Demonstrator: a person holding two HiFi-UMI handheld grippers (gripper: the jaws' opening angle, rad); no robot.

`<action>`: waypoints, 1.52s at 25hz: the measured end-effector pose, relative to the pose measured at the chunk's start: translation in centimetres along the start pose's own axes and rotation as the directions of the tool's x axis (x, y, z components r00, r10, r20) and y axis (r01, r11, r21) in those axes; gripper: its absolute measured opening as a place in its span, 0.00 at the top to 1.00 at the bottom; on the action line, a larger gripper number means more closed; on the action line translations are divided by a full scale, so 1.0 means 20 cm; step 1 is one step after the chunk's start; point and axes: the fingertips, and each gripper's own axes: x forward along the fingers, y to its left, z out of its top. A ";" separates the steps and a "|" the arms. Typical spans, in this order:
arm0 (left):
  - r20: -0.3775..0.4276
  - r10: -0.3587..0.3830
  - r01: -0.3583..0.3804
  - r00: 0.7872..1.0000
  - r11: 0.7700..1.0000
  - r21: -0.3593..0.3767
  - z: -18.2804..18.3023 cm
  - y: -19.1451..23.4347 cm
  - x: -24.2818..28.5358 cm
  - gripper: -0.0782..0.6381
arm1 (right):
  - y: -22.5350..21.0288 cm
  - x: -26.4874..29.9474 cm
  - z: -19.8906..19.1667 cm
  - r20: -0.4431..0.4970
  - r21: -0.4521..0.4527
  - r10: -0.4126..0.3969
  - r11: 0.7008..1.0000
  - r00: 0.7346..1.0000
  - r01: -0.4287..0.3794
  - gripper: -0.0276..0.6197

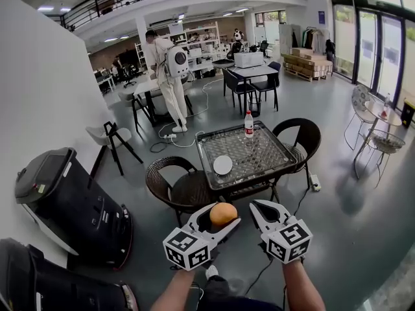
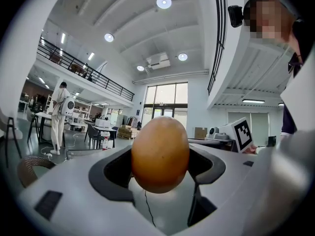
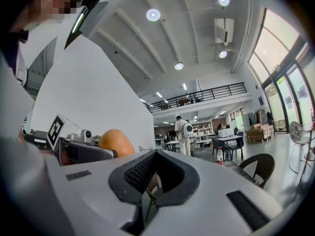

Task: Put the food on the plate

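A round orange-brown piece of food (image 1: 223, 214) is clamped in my left gripper (image 1: 219, 218), held in the air short of the table; it fills the middle of the left gripper view (image 2: 160, 154). A small white plate (image 1: 222, 165) lies empty on the near left part of the glass-topped table (image 1: 272, 157). My right gripper (image 1: 264, 211) hangs beside the left one, shut with nothing in it (image 3: 150, 191). In the right gripper view the food (image 3: 114, 141) shows to the left.
A water bottle (image 1: 248, 124) stands at the table's far edge. Dark wicker chairs (image 1: 178, 186) (image 1: 305, 135) flank the table. A black wheeled machine (image 1: 65, 199) stands at left. A person in white (image 1: 170, 76) stands far behind among desks.
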 end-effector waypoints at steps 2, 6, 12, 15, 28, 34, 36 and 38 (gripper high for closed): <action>-0.003 0.001 -0.001 1.000 1.000 -0.004 0.00 0.02 0.03 0.43 | -0.04 0.02 0.01 0.004 -0.002 -0.002 1.000 1.000 0.002 0.95; -0.008 -0.004 0.004 1.000 1.000 -0.011 0.00 0.09 0.12 0.43 | -0.13 0.09 0.03 0.010 -0.008 -0.011 1.000 1.000 0.011 0.95; -0.015 -0.021 0.020 1.000 1.000 -0.016 -0.01 0.28 0.27 0.43 | -0.27 0.27 0.00 0.001 -0.005 -0.029 1.000 1.000 0.029 0.95; -0.018 -0.027 0.026 0.999 0.999 -0.021 0.01 0.39 0.34 0.43 | -0.34 0.37 -0.02 -0.007 -0.001 -0.033 0.999 0.999 0.033 0.95; -0.063 -0.073 0.071 0.995 0.997 -0.042 0.05 0.97 0.69 0.43 | -0.68 0.93 -0.06 -0.046 0.046 -0.084 0.995 0.995 0.086 0.95; -0.083 -0.102 0.098 0.991 0.994 -0.052 0.06 1.28 0.81 0.43 | -0.80 1.21 -0.08 -0.066 0.052 -0.120 0.991 0.991 0.124 0.95; -0.090 -0.116 0.112 0.989 0.992 -0.054 0.05 1.36 0.85 0.43 | -0.84 1.29 -0.09 -0.073 0.053 -0.136 0.989 0.988 0.140 0.95; -0.094 -0.128 0.123 0.987 0.991 -0.058 0.05 1.43 0.88 0.43 | -0.88 1.35 -0.11 -0.084 0.056 -0.150 0.986 0.985 0.155 0.95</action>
